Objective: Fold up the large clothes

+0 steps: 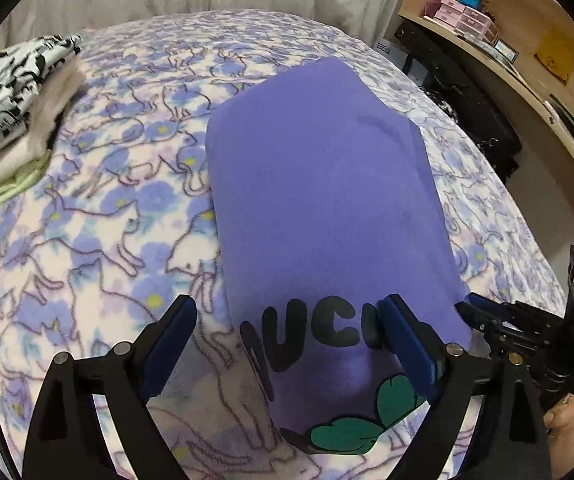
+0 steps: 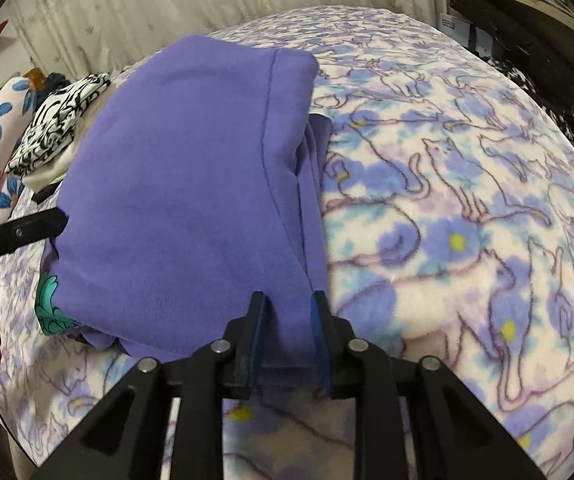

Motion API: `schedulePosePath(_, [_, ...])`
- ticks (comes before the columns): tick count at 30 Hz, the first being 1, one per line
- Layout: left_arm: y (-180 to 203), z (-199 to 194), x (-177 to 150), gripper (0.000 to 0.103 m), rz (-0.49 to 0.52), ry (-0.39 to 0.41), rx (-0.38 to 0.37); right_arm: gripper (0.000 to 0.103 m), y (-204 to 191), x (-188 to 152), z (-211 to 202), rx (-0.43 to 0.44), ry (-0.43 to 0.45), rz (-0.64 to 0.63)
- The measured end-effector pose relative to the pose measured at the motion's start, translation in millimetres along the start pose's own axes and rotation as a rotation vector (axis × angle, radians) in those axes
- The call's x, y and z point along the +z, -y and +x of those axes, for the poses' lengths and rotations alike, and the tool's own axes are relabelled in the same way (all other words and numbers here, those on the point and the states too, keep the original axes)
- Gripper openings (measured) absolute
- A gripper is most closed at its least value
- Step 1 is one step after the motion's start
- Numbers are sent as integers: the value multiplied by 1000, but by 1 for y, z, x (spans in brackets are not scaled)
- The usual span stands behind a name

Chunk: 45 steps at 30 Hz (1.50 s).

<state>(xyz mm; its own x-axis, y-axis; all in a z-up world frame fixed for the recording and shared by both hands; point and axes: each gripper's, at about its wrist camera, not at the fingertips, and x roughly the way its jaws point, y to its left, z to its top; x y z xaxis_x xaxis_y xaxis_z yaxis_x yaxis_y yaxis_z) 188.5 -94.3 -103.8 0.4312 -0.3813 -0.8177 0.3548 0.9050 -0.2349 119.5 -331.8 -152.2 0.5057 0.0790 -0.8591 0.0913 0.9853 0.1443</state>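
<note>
Purple shirt [image 1: 319, 184] is being straddled on bed [image 1: 99, 216] by wide-open left tool [image 1: 287, 332]; edge is lying between half-open right tool [image 2: 287, 300] pads, ungripped.

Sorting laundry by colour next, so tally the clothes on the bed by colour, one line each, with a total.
Purple: 1, the folded purple shirt
Black-and-white print: 1, top of the stack
Cream: 1, under it
Pale green: 1, at the bottom
Total: 4 visible; more may be hidden in the stack.

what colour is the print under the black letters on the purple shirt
Green, outlined in black, on the purple shirt; clearest in the left wrist view.
</note>
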Motion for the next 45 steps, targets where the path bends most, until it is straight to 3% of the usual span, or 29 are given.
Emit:
schedulePosePath(2, [2, -5, -1, 92, 0, 4, 26, 56, 7, 0, 0, 0, 3, 39])
schedulePosePath(6, [0, -9, -4, 95, -35, -10, 42, 57, 16, 0, -1, 48, -16, 106])
schedulePosePath(16, [-10, -24, -12, 95, -113, -47, 12, 58, 5, 13, -20, 28, -23, 66])
schedulePosePath(18, [-14, -28, -14, 103, -135, -44, -13, 62, 4, 14, -23, 38, -23, 72])
schedulePosePath(29, [-21, -57, -18, 102, -134, 37, 42, 79, -4, 24, -35, 85, -40, 58])
schedulePosePath(35, [-27, -60, -15, 102, -118, 19, -35, 84, -3, 33, -45, 109, -4, 52])
schedulePosePath(37, [-30, -57, -14, 102, -134, -7, -49, 90, -1, 38, -49, 127, 19, 53])
schedulePosePath(39, [-31, -56, -13, 102, -139, -8, -51, 102, -1, 43, -52, 130, 38, 45])
schedulePosePath(42, [-33, -55, -10, 102, -132, 3, -60, 103, -5, 52, -58, 109, 93, -18])
schedulePosePath(45, [-40, -52, -6, 102, -154, 11, -135, 103, -10, 58, -51, 99, 64, -76])
